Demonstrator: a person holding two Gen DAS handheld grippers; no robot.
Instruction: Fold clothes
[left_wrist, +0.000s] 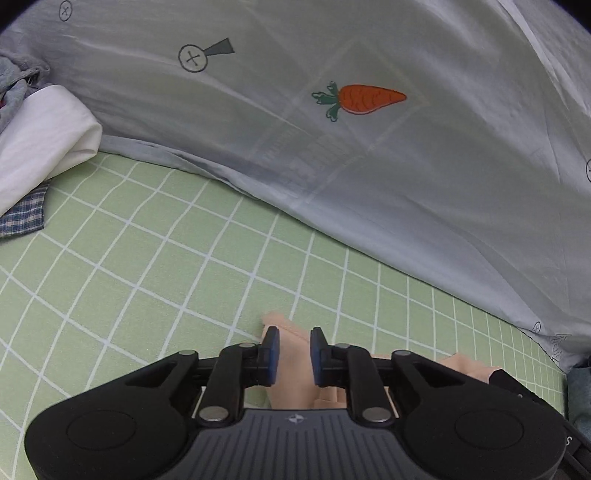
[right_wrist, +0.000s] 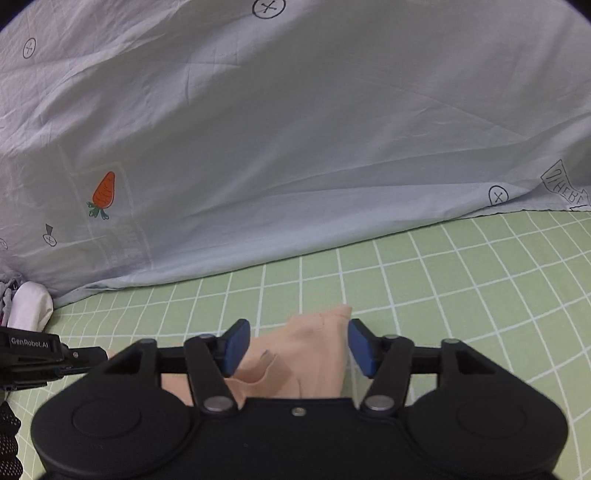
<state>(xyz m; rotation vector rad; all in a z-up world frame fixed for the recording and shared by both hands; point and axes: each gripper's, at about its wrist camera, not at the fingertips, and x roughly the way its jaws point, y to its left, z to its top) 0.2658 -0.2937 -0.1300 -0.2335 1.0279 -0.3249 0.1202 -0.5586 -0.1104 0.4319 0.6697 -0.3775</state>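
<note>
In the left wrist view, the left gripper (left_wrist: 293, 356) is hovering low over a green checked sheet (left_wrist: 147, 266). Its blue pads (left_wrist: 272, 356) are standing a narrow gap apart, and a peach garment (left_wrist: 291, 369) is lying between and under them; whether the pads are pinching the cloth cannot be told. A pale quilt (left_wrist: 369, 184) with a carrot print (left_wrist: 360, 99) is rising behind the sheet. At the left edge a white cloth (left_wrist: 40, 136) is lying on a plaid one (left_wrist: 24, 216).

In the right wrist view, the right gripper (right_wrist: 295, 345) is standing wide open, its blue pads (right_wrist: 236, 345) well apart and gripping nothing. The garment (right_wrist: 299, 350) is lying crumpled on the sheet (right_wrist: 461, 277) between the fingers, its far corner close to the right-hand pad, though contact cannot be told. The quilt (right_wrist: 295, 129) is filling the background, the carrot (right_wrist: 104, 190) showing at the left. The other gripper's body, labelled GenRobot.AI (right_wrist: 31, 352), is reaching in from the left edge.
</note>
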